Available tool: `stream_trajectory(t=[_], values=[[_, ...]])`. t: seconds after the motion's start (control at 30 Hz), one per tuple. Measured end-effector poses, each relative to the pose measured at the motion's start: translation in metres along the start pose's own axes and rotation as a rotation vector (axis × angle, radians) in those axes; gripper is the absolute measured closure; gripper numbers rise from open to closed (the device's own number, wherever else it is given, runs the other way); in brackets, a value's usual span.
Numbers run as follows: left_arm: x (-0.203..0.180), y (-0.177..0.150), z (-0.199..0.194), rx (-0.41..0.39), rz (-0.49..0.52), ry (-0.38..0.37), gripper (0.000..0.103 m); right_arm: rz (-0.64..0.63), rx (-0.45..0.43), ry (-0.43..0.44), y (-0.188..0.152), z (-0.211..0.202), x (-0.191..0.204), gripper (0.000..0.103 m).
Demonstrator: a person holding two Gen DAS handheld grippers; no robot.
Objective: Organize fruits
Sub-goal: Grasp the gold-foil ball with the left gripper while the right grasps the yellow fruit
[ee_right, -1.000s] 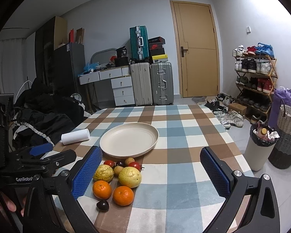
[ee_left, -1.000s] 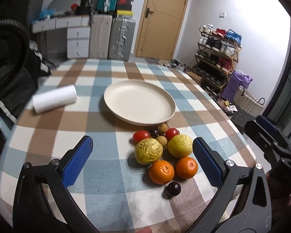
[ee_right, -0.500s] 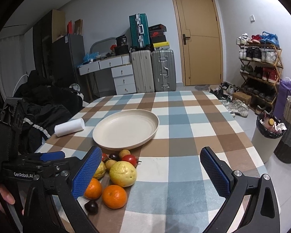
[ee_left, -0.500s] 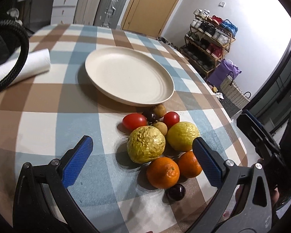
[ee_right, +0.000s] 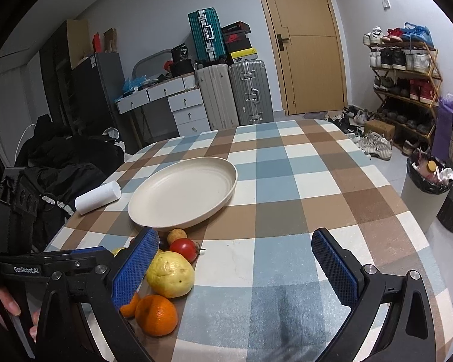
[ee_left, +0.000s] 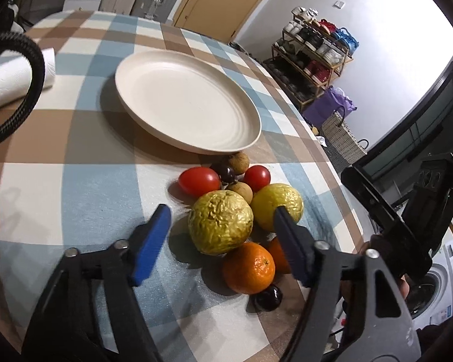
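A pile of fruit lies on the checked cloth just in front of an empty cream plate (ee_left: 250, 138). My left gripper (ee_left: 221, 211) is closing. A wrinkled yellow-green fruit (ee_left: 220, 226) sits between its blue pads, and a gap still shows at the left pad. Beside it are a smoother yellow fruit (ee_left: 274, 205), two oranges (ee_left: 249, 267), two tomatoes (ee_left: 199, 181), small brown fruits (ee_left: 238, 161) and a dark cherry (ee_left: 267, 298). My right gripper (ee_right: 235, 238) stands wide open over the cloth. Its left finger is beside the smooth yellow fruit (ee_right: 170, 274) and an orange (ee_right: 156, 315).
A white paper roll (ee_right: 98, 197) lies left of the plate (ee_right: 226, 193), and a black hose (ee_left: 30, 84) crosses in front of it in the left wrist view. The table's right edge runs close to the fruit. A bin (ee_right: 425, 193) and baskets stand on the floor beyond.
The left gripper came down and closer to the pile, and its jaws narrowed around the wrinkled fruit. The right gripper sank toward the table, still wide open.
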State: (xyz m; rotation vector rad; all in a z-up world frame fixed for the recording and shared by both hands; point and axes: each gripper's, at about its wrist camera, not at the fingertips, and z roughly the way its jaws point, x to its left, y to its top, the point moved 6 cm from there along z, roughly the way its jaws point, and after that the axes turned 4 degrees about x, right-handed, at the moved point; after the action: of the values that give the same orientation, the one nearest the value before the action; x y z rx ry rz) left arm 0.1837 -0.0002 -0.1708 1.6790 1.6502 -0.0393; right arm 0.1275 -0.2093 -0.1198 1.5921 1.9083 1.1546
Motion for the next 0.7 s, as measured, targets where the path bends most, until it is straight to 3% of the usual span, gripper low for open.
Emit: stream_trajectory(t=[0.07, 0.23, 0.47, 0.7], values=[[-0.001, 0.001, 0.006, 0.014, 0.006, -0.013, 0.057, 0.003, 0.004, 0.002, 0.001, 0.004, -0.002, 0.0], [0.004, -0.003, 0.009, 0.034, -0.025, -0.072, 0.059, 0.02, 0.016, 0.024, 0.002, 0.01, -0.002, 0.0], [0.003, -0.003, 0.005, 0.032, -0.037, -0.096, 0.059, 0.015, 0.042, 0.081, 0.0, 0.016, 0.004, 0.0], [0.008, 0.0, -0.011, 0.0, -0.031, -0.117, 0.059, 0.028, 0.104, 0.249, -0.006, 0.022, 0.021, 0.0]])
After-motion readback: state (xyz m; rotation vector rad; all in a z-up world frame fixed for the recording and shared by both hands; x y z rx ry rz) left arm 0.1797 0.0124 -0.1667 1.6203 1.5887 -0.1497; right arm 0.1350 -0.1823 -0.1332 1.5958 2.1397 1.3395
